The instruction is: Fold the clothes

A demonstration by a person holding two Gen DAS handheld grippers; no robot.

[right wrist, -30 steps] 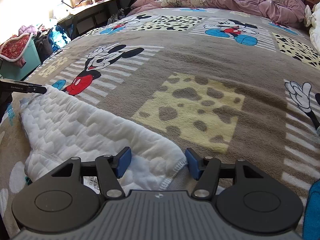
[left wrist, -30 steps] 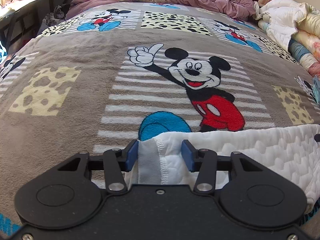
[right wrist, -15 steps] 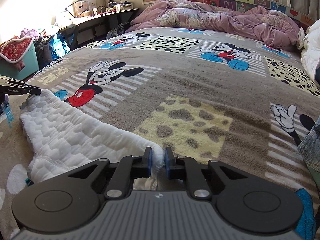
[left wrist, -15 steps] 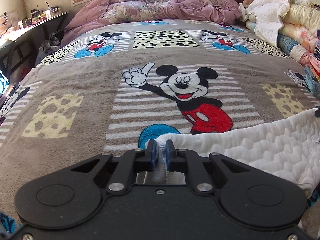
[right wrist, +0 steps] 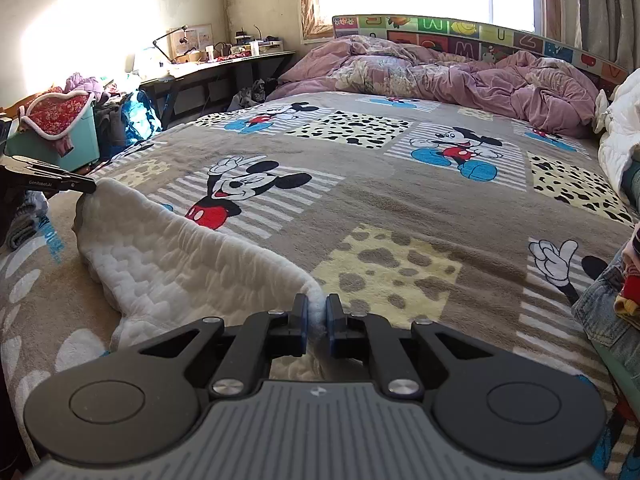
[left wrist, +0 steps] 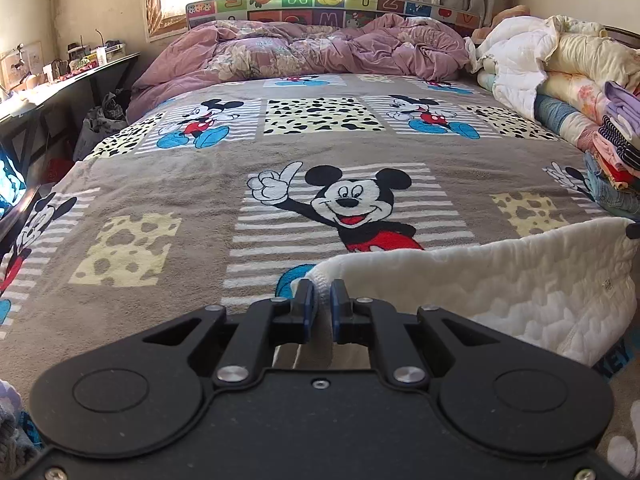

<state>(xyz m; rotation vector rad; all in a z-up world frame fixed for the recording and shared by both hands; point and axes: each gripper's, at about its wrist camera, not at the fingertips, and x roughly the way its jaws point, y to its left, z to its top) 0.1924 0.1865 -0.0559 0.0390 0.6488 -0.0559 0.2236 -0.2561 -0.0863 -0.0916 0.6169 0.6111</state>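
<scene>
White quilted garment [left wrist: 500, 280] is what you have in hand: it lies at the near edge of the bed, on the Mickey Mouse blanket [left wrist: 320, 148], with one long edge raised off the blanket between your two tools. Your left gripper [left wrist: 319, 307] is clamped on a stitched corner of it, cloth bunched between the blue fingers [left wrist: 305, 312]. Your right gripper [right wrist: 317, 318] is likewise pinched shut on the opposite corner, a tuft of white fabric showing between its pads. In the right wrist view the left tool's tip [right wrist: 82, 186] can be seen holding the far corner up.

You look to be at the start of a fold, with both corners gripped and the held edge lifted. The next move, as I read it, calls for carrying that edge across the rest of the cloth in step, keeping the two hands level and the edge taut so the fabric does not sag in the middle, then laying it down squarely on the opposite edge.

Much is hidden from you. The lower part of the garment sits behind both tool bodies, so you cannot tell what kind of garment it is or where its other edge lies. The pile of clothes [left wrist: 616, 140] at the right is cut off by the frame.
</scene>
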